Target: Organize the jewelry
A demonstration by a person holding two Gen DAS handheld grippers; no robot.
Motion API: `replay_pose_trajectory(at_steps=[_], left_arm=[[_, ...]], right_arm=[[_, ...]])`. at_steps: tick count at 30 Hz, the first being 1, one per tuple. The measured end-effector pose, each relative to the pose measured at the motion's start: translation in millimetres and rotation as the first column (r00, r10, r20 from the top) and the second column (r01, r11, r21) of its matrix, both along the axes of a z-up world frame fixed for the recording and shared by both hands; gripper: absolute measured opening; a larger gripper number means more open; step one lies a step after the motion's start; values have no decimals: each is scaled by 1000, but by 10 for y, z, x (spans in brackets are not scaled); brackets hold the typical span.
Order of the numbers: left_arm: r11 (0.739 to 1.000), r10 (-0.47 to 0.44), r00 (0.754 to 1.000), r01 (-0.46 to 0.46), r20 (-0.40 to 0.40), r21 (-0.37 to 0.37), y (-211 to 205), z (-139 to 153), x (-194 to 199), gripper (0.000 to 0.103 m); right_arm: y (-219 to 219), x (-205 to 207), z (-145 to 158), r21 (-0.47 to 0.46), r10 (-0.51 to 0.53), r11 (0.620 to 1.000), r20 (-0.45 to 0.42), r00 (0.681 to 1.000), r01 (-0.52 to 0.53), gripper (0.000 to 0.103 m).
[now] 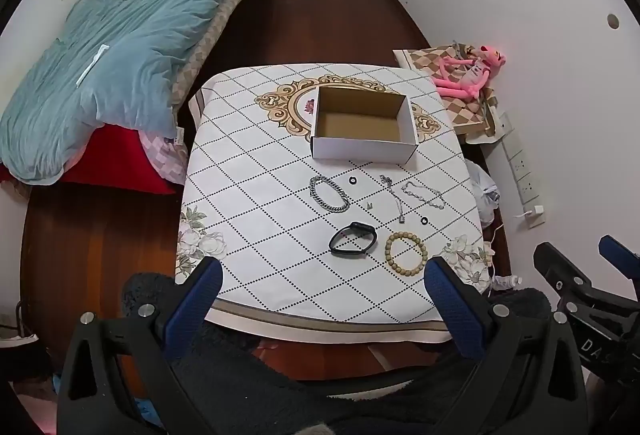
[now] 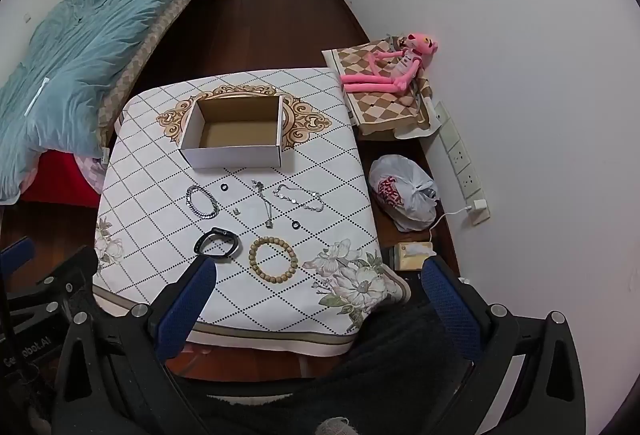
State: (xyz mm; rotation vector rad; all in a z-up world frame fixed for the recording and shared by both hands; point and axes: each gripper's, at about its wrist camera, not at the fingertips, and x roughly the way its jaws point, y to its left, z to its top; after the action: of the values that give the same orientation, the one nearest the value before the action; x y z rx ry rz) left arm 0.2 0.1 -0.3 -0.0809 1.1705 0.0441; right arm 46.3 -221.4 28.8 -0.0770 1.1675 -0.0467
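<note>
Left wrist view shows the left gripper with its jaws as wide as they go and nothing between them. It hangs above the near edge of the table. The right wrist view shows the right gripper the same way, wide open and holding nothing.

Closest to the jaws lie a black wristband and a wooden bead bracelet, side by side. A little farther back are a chunky silver chain bracelet, a thin pendant necklace and a thin silver bracelet. Two small black rings sit there too, one near the box and one near the pendant. A tiny silver piece lies in the middle; it is too small to tell what it is.

Behind all of them stands an open cardboard box. It is empty inside.

So the job looks like it has not started. No piece is in the box yet, and every piece is left to move.
</note>
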Motion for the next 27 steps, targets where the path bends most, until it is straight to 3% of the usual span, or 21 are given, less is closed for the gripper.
replay_pose_trajectory(at_steps=[27], left_arm=[[1000,1,1000,-1,17,1,43,39,0,103]], right_arm=[[-5,17,74,-5,-1,1000,10,1000,1,103]])
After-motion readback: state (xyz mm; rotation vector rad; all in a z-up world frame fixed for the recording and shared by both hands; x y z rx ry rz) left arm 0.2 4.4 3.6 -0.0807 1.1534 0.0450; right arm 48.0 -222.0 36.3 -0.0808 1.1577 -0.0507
